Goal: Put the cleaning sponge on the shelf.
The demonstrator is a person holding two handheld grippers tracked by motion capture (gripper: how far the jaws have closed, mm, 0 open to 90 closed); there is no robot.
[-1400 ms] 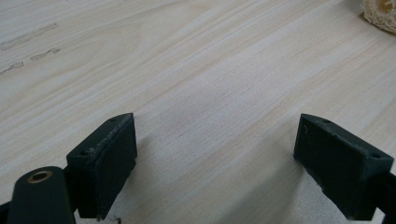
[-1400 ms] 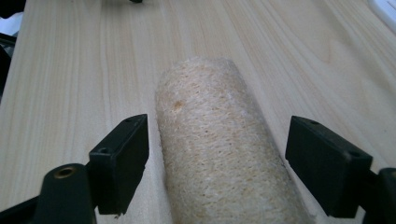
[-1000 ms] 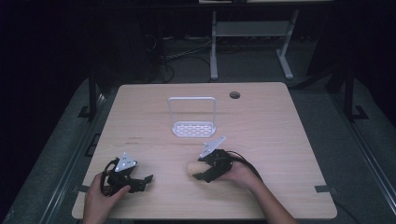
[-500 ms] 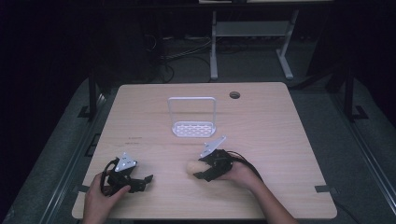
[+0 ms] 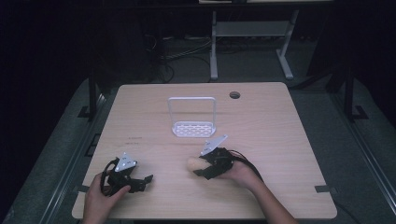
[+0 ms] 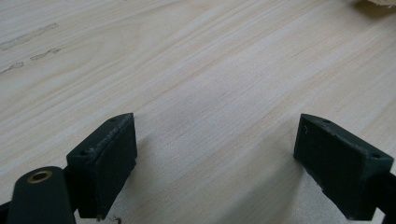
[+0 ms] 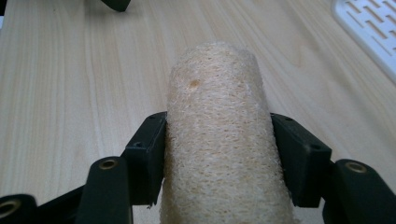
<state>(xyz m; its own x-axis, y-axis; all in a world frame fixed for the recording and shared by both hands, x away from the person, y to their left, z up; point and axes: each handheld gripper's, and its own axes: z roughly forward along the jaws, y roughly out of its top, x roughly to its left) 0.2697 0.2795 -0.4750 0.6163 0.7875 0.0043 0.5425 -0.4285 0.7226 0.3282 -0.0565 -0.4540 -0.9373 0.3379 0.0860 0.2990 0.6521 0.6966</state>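
Loofah [image 7: 217, 140] is sitting clamped between the jaws of the right tool [image 7: 218, 158], its pale, fibrous cylinder running lengthwise along the jaws and pointing out over the tabletop [image 7: 56, 93]; in the high view the right tool [image 5: 212, 163] is lying low near the front middle of the tabletop [image 5: 280, 135], the loofah [image 5: 195, 162] sticking out to its left, a hand [image 5: 243, 173] gripping it from behind and a cable trailing back along the forearm; the left tool [image 5: 133, 179] is resting at the front left corner, held by the other hand [image 5: 100, 198], well apart from the right one; its own view is showing the left tool [image 6: 215, 163] with jaws standing wide apart over bare wood, nothing between them; a white rack [image 5: 192, 119] with a slotted base and an upright wire frame is standing near the middle of the tabletop, just beyond the right tool; its slotted corner [image 7: 369, 28] is showing at the upper right of the right gripper view; a round cable hole [image 5: 234, 95] is sitting near the far edge.
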